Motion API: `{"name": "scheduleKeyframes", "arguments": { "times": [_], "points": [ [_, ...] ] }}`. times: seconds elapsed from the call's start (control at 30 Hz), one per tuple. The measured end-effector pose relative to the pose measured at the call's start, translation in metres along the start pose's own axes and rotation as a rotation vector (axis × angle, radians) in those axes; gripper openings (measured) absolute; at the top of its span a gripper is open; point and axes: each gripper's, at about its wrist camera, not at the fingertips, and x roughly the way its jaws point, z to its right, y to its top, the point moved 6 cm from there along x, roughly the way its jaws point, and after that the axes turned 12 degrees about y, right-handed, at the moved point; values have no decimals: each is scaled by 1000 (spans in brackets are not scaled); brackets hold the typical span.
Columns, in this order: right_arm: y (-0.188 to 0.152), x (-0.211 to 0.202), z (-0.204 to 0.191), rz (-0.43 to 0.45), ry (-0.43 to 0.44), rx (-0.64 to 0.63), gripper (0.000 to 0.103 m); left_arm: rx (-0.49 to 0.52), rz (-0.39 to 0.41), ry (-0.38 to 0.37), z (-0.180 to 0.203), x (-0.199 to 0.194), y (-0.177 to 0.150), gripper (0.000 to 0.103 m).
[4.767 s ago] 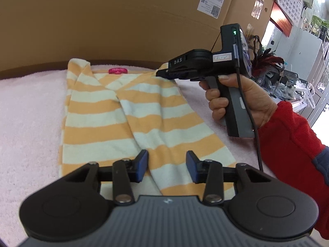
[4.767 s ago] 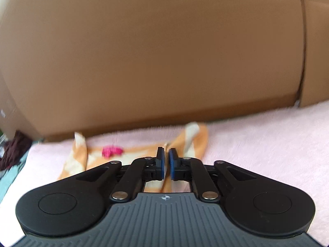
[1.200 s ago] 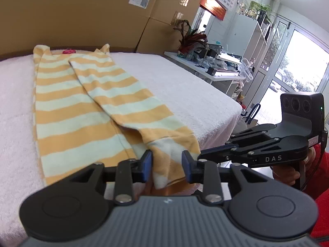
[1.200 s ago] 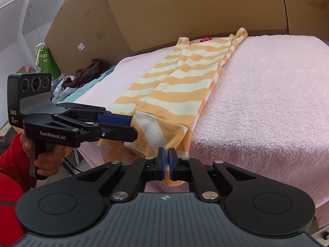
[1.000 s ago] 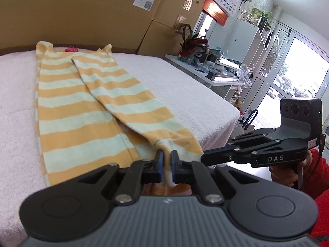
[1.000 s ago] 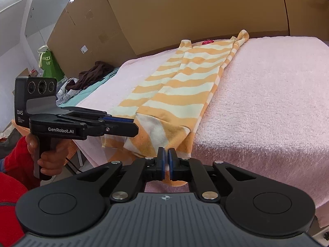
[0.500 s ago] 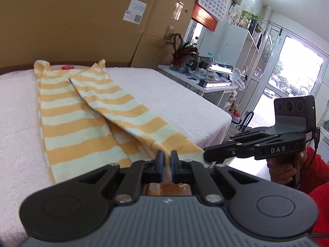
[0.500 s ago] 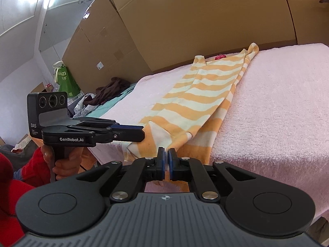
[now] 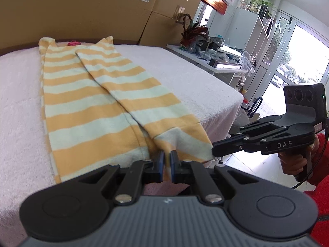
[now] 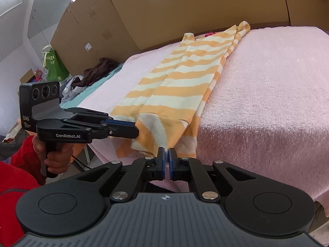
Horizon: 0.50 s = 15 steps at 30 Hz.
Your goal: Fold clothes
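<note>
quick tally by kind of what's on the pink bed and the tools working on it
striped garment: 1
pink clip near the garment's far end: 1
handheld grippers: 2, left gripper and right gripper, both with fingers closed on the garment's near hem
pink towel cover: 1
total: 5

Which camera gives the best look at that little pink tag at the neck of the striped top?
Neither is sharp, but the left wrist view shows the pink tag more squarely, between the shoulders of the striped top. In the right wrist view the tag is a smaller speck near the far edge.
</note>
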Motion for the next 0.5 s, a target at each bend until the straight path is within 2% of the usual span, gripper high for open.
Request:
{"name": "scheduleKeyframes", "arguments": {
  "times": [0.1,0.13,0.23,0.27,0.37,0.47,0.5],
  "points": [
    [-2,-1,1,-22,-26,-12,6,32,-18,15,0,-4,-5,5],
    [-2,-2,1,-24,-33,-16,9,46,-19,21,0,-7,-6,5],
    [5,-6,3,8,-37,-12,16,85,30,52,-1,-25,2,6],
    [7,-3,4,11,-36,-5,17,93,54,54,-1,-29,8,10],
    [10,5,10,19,-37,27,17,104,108,45,4,-28,26,12],
    [10,10,16,22,-38,67,16,135,110,32,11,-10,35,12],
    [9,10,16,25,-40,75,11,148,101,27,14,-4,35,12]
  ]
}}
